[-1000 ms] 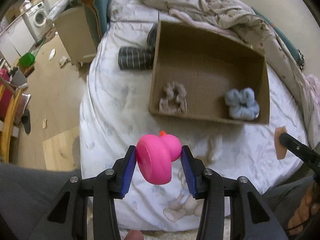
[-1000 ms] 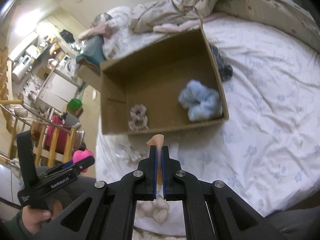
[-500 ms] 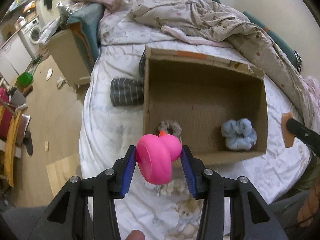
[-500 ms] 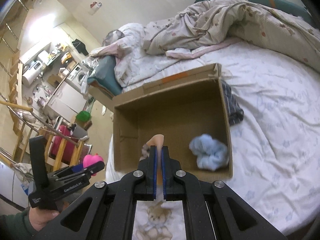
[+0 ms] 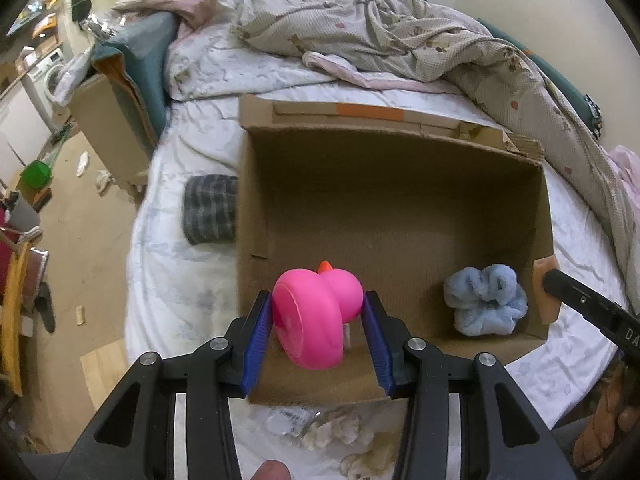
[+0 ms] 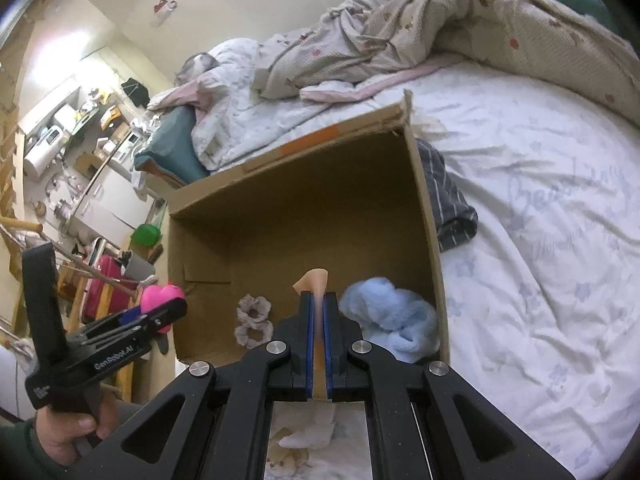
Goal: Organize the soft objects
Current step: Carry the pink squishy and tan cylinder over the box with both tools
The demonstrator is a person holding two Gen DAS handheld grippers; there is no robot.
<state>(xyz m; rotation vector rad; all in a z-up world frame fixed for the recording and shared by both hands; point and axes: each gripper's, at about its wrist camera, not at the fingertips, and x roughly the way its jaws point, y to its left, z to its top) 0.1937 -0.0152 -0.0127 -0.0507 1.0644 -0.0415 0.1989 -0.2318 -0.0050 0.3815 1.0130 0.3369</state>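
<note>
A cardboard box [image 5: 392, 216] sits open on the bed [image 5: 188, 280] at frame centre. Inside it, a fluffy scrunchie [image 5: 484, 300] lies in the lower right corner, and a smaller scrunchie [image 6: 253, 322] at the lower left. A folded striped cloth [image 5: 210, 208] lies on the bed against the box's left wall. A rumpled blanket [image 5: 400, 48] is heaped behind the box, across the upper frame.
</note>
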